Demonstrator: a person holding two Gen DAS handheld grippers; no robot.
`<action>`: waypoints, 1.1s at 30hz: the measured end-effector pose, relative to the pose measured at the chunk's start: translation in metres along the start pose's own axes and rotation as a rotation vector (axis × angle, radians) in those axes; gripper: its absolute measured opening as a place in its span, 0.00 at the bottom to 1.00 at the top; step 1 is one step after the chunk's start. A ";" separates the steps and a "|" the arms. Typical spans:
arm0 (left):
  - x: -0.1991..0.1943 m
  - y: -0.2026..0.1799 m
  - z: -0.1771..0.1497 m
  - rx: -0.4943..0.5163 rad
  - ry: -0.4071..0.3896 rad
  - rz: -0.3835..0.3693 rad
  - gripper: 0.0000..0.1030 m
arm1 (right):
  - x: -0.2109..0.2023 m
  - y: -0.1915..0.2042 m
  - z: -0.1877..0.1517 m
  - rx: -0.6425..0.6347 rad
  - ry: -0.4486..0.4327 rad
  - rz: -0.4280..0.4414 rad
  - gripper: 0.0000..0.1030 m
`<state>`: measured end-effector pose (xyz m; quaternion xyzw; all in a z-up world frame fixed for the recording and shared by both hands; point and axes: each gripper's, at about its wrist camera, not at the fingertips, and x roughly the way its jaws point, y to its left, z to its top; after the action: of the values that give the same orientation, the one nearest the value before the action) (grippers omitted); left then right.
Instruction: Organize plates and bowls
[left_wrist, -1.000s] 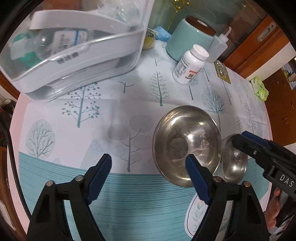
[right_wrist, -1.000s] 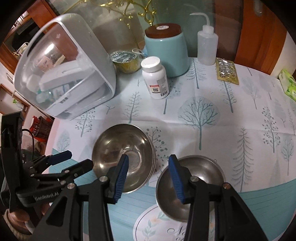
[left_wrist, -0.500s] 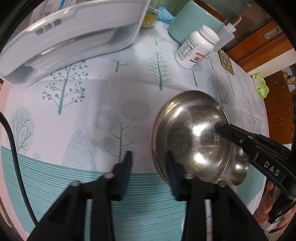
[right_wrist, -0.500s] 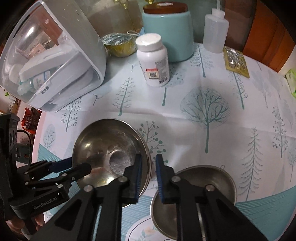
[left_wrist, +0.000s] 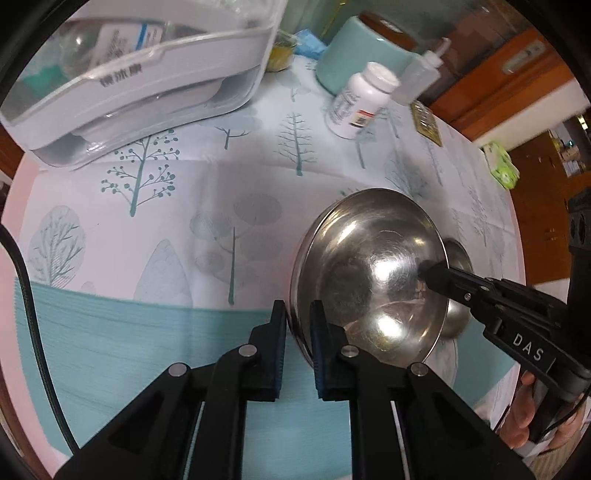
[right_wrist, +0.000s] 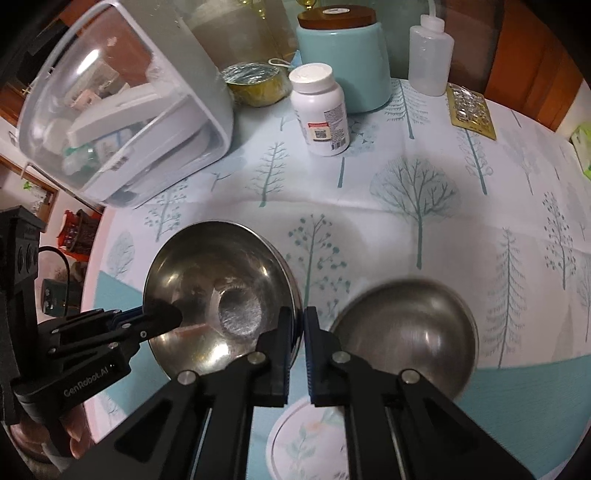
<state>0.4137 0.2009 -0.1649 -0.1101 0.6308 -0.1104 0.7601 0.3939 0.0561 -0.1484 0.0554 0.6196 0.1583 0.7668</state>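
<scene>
Claws, wide apart before, now both clamped on large steel bowl (left_wrist: 369, 280) rim: left claw (left_wrist: 297, 347), right claw (right_wrist: 298, 350)

You are looking at a surface (right_wrist: 424, 192) wearing a tree-print cloth, with orange-brown wooden cabinets (left_wrist: 517, 70) standing at two o'clock.

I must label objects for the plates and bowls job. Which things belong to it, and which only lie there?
Belong: large steel bowl, gripped at its rim by left gripper and right gripper; smaller steel bowl; floral white plate.

Lying about: white pill bottle, teal canister, clear storage box.
</scene>
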 end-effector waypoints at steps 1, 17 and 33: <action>-0.005 -0.002 -0.004 0.009 0.002 0.002 0.10 | -0.005 0.001 -0.006 0.002 0.006 0.008 0.07; -0.082 -0.032 -0.165 0.062 0.080 -0.031 0.11 | -0.097 0.025 -0.163 -0.040 0.010 0.069 0.08; -0.090 -0.048 -0.320 0.070 0.109 -0.012 0.11 | -0.110 0.027 -0.308 0.012 0.045 0.131 0.09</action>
<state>0.0818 0.1742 -0.1240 -0.0809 0.6665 -0.1427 0.7273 0.0712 0.0126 -0.1078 0.0967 0.6325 0.2057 0.7405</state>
